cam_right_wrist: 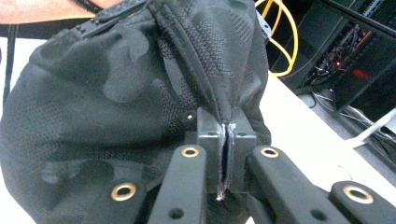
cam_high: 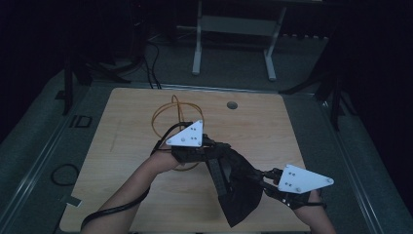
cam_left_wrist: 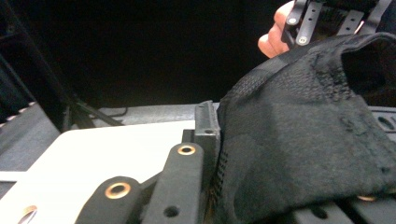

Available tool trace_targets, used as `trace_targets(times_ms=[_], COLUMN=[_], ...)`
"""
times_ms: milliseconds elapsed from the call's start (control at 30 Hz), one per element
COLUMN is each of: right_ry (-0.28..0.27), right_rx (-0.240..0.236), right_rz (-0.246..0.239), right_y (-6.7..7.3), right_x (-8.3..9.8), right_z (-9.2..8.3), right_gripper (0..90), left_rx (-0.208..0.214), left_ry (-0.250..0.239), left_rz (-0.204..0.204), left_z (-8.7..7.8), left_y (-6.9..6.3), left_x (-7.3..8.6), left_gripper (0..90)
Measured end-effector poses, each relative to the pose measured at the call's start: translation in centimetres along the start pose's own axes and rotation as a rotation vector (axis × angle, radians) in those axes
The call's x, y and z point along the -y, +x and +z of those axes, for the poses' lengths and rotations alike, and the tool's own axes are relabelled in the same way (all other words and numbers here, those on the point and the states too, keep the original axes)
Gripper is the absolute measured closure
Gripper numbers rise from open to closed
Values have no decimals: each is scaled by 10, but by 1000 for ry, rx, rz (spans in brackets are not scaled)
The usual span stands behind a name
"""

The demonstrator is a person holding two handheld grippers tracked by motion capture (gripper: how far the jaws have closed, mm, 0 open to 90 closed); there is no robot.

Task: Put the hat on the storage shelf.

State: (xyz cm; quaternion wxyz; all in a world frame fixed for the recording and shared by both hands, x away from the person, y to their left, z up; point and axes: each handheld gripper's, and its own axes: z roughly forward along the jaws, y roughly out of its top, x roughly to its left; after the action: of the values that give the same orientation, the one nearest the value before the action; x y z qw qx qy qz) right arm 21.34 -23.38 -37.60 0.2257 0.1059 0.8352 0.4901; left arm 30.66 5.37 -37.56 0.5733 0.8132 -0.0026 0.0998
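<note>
Right gripper view: the black mesh cloth (cam_right_wrist: 126, 93) has a fold pinched tight between the right tongs (cam_right_wrist: 226, 154), a detail the dim high view blurs. In the high view the cloth (cam_high: 238, 195) hangs over the bench (cam_high: 292, 126) between both tongs, the left tongs (cam_high: 216, 168) clamped on its other edge. A yellow cable loop (cam_high: 170, 117) lies behind, partly hidden.

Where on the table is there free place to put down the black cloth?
The table is bare on the right side, between the round hole and the right edge, and along the left edge. The middle is crowded: yellow cable loop, both hand-held grippers, and the black cloth between them.
</note>
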Motion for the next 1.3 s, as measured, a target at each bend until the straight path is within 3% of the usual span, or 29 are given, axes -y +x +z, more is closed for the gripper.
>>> trace_targets(times_ms=[67, 167, 267, 533, 833, 1033, 1300], right_ry=[-2, -9, -19, -30, -23, -28, -35], right_rx=[6, 26, 47, 61, 95, 138, 192], right_rz=[-6, 4, 16, 25, 47, 63, 86], right_y=[0, -3, -6, -10, -16, -23, -38], right_x=[-1, -1, 0, -1, 2, 3, -6], right_z=[-1, -4, -7, -12, -16, -21, -27], right_gripper=[872, 872, 872, 872, 872, 872, 873], left_rx=[-23, -39, -55, -118, -173, -205, -251], left_ry=[28, 12, 9, 54, 55, 76, 105], left_rz=[-26, -57, -61, -50, -87, -91, -173], left_z=[-1, -5, -9, -16, -35, -49, -68], left_y=[0, 0, 0, -6, -9, -16, -21], left_x=[-2, -4, -6, -8, -1, 9, 36], left_gripper=[777, 667, 617, 559, 467, 408, 314])
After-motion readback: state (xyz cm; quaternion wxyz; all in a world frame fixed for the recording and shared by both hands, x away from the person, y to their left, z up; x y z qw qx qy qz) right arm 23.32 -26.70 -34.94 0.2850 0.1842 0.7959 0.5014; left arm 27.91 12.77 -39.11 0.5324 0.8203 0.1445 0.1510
